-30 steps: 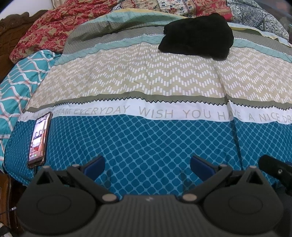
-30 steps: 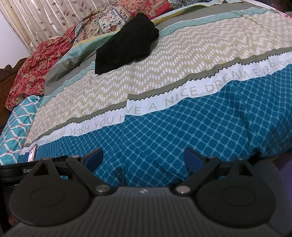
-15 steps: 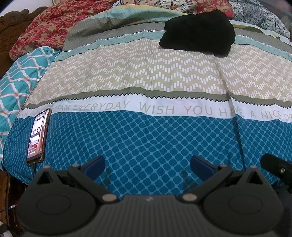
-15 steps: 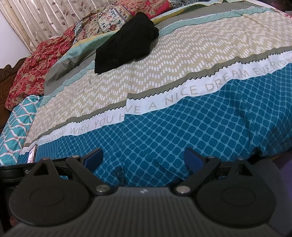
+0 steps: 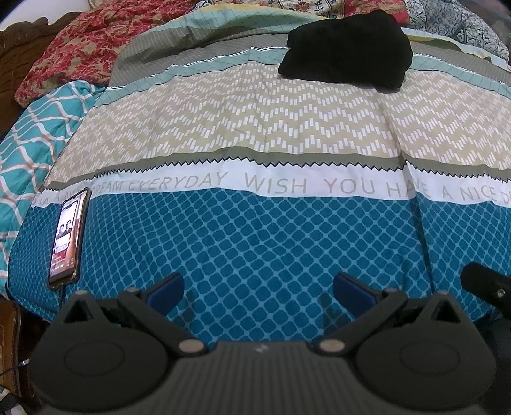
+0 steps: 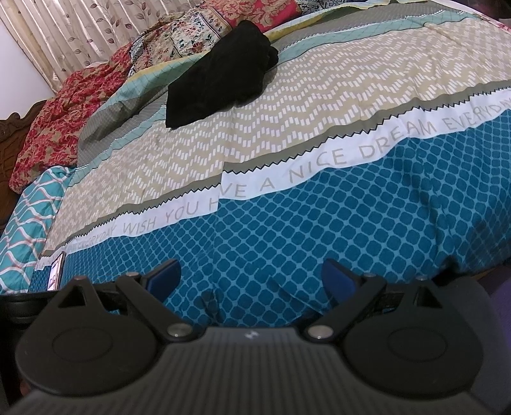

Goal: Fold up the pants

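The black pants (image 5: pixel 348 51) lie bunched in a heap at the far side of the bed; they also show in the right wrist view (image 6: pixel 220 73). My left gripper (image 5: pixel 258 290) is open and empty, low over the blue patterned near edge of the bedspread, far from the pants. My right gripper (image 6: pixel 252 281) is open and empty too, over the same near edge. Part of the right gripper (image 5: pixel 485 284) shows at the left view's right edge.
A lit phone (image 5: pixel 68 234) lies on the bedspread (image 5: pixel 287 134) at the near left, also seen in the right wrist view (image 6: pixel 56 271). Red floral pillows (image 5: pixel 73 54) and a teal pillow (image 5: pixel 28 143) sit at the left. A curtain (image 6: pixel 80 28) hangs behind.
The left wrist view has shifted slightly, so the pants and bed sit a little higher in frame. The right gripper has barely moved. Both stay open.
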